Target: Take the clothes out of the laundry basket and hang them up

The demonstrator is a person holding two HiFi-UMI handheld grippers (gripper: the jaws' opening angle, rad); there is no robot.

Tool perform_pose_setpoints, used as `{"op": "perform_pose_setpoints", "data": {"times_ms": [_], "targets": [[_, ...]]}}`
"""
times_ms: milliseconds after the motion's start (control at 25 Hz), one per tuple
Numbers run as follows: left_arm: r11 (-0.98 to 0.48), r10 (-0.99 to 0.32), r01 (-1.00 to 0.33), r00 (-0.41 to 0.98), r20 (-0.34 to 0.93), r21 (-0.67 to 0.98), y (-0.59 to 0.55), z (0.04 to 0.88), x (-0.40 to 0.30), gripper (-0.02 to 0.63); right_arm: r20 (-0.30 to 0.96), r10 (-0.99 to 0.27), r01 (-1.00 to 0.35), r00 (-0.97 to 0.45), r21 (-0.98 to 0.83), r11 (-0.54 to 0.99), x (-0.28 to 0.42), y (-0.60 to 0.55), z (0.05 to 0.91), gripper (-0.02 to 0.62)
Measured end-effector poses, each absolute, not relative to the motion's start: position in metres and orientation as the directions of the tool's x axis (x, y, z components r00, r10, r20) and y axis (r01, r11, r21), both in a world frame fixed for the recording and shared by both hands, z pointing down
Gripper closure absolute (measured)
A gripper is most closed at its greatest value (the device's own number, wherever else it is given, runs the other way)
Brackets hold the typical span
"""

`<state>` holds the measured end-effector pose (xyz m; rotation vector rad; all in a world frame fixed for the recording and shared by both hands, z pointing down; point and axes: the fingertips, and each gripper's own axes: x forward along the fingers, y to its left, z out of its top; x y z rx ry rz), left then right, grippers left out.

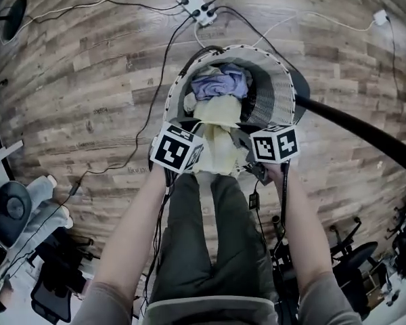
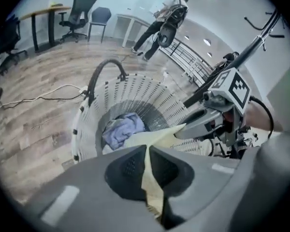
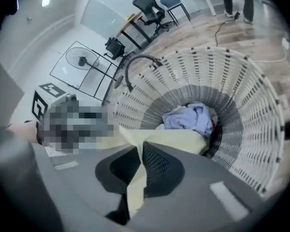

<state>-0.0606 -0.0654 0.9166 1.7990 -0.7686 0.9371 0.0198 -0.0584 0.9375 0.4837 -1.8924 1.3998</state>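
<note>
Both claws are closed on the same pale yellow garment [image 1: 215, 122]. In the left gripper view the left gripper [image 2: 149, 164] has its jaws pinched tight on a fold of it, with cloth running down through the gap at lower centre. The right gripper view shows the same for the right gripper [image 3: 137, 170]: jaws together, and a yellow strip [image 3: 180, 140] squeezed between the pads and hanging below them. In the head view the left gripper [image 1: 191, 156] and right gripper [image 1: 252, 158] sit side by side at frame centre, just below the near rim of the laundry basket [image 1: 285, 81]. The garment is stretched between them and drapes over that rim. Its far end lies inside the basket. The basket is white with perforated walls [image 2: 135, 88] and a dark arched handle [image 2: 106, 64], and it stands on the wood plank floor [image 1: 74, 80] at upper centre. A lavender-blue garment [image 1: 220, 83] is bunched deeper in the basket, touching the yellow one; it also shows at [image 3: 191, 117]. A white power strip [image 1: 196, 7] with cables sits just above the basket at top centre. A black pole [image 1: 352, 124] runs from the basket's right side to the right edge. The person's olive trousers [image 1: 216, 239] fill lower centre. Background, left gripper view: office chairs [image 2: 77, 8] upper left and a person [image 2: 164, 21] top centre. A standing fan [image 3: 79, 57] shows upper left in the right gripper view.
</note>
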Motion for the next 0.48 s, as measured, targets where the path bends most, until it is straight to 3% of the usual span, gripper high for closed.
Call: {"op": "perform_pose_setpoints", "data": {"times_ms": [480], "targets": [[-0.436, -0.317, -0.789, 0.586, 0.746, 0.434, -0.094, 0.708, -0.065, 0.603, 0.686, -0.042, -0.636, -0.726, -0.647, 0.421, 0.017, -0.071, 0.72, 0.563]]}}
